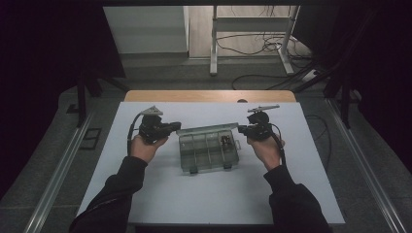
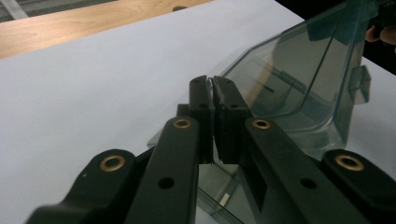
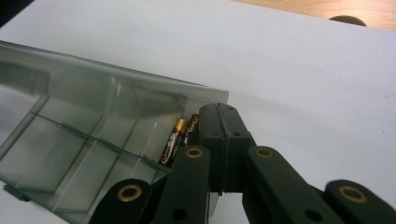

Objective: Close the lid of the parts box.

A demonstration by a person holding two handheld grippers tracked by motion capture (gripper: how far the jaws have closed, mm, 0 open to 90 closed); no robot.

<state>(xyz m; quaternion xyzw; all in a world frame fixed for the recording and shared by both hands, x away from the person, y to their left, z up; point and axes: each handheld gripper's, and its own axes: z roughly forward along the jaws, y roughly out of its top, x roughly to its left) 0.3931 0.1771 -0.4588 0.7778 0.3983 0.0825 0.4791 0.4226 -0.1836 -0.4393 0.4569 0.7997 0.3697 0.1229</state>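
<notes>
A clear plastic compartment box (image 1: 206, 154) sits mid-table on the white mat (image 1: 160, 194), its lid (image 1: 206, 129) lifted along the far side. My left gripper (image 1: 177, 127) is shut on the lid's left corner; in the left gripper view the jaws (image 2: 212, 81) pinch the lid (image 2: 289, 70) at its edge. My right gripper (image 1: 241, 128) is shut on the lid's right corner, and its jaws (image 3: 218, 106) meet at the rim of the lid (image 3: 93, 88). Two batteries (image 3: 173, 142) lie in the box's right compartment (image 1: 225, 141). The other compartments look empty.
The mat covers a wooden table whose far edge (image 1: 209, 95) shows bare. Beyond it stand metal frame legs (image 1: 213, 43) and loose cables (image 1: 252, 46) on the floor. Fingers of the other hand (image 2: 382, 33) show behind the lid.
</notes>
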